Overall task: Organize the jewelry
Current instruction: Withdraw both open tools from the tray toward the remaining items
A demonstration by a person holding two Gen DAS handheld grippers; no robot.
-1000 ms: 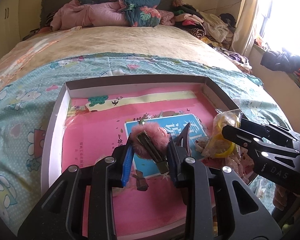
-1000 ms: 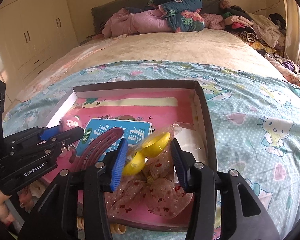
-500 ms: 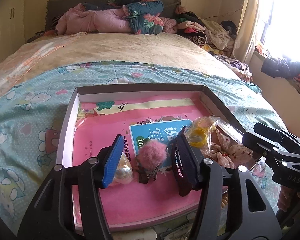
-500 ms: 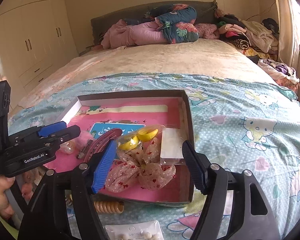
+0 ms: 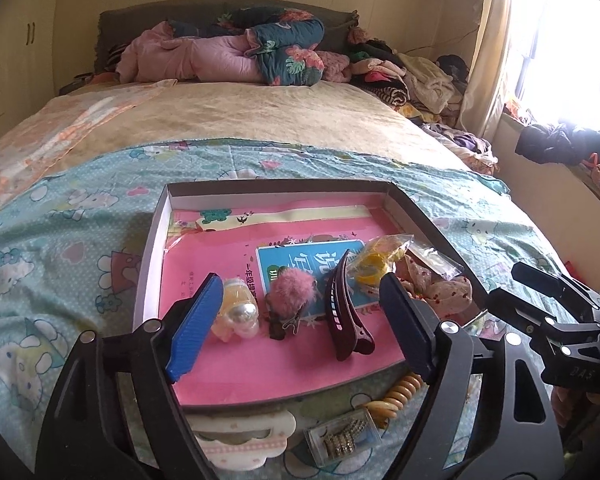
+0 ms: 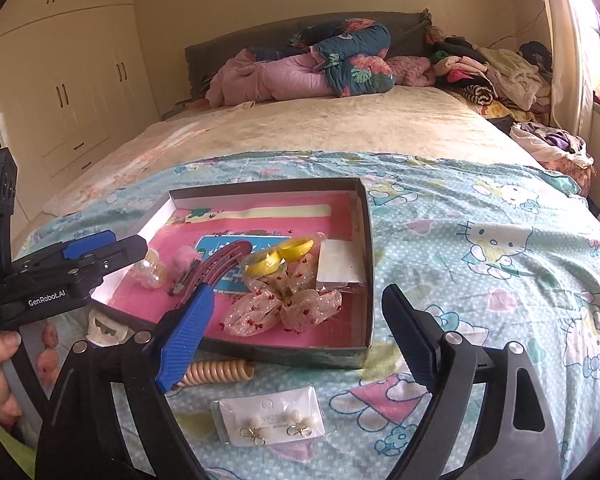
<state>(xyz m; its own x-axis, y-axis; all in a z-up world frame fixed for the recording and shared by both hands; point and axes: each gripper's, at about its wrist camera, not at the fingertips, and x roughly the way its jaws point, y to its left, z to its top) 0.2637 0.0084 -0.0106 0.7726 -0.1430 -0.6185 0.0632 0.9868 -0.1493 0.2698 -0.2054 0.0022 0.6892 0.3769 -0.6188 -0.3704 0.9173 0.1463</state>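
Observation:
A shallow box (image 5: 156, 240) with a pink liner lies on the bed. In it are a pink fluffy clip (image 5: 290, 292), a maroon hair claw (image 5: 342, 312), a pearl piece in clear wrap (image 5: 236, 316), a bag of yellow rings (image 5: 374, 268) and a dotted fabric bow (image 6: 284, 306). My left gripper (image 5: 300, 336) is open and empty above the box's near edge. My right gripper (image 6: 296, 336) is open and empty near the box's front right corner (image 6: 366, 350). Each gripper shows in the other's view.
On the blanket in front of the box lie a beige spiral hair tie (image 6: 218, 372), an earring card in a clear bag (image 6: 270, 420), a small clear case with a sparkly piece (image 5: 342, 438) and a white cloud-shaped clip (image 5: 244, 436). Pillows and clothes are piled at the headboard.
Both grippers opened and drew back from the box. The left one let go of the pink fluffy clip; the right one let go of the yellow ring bag. Both now lie in the box.

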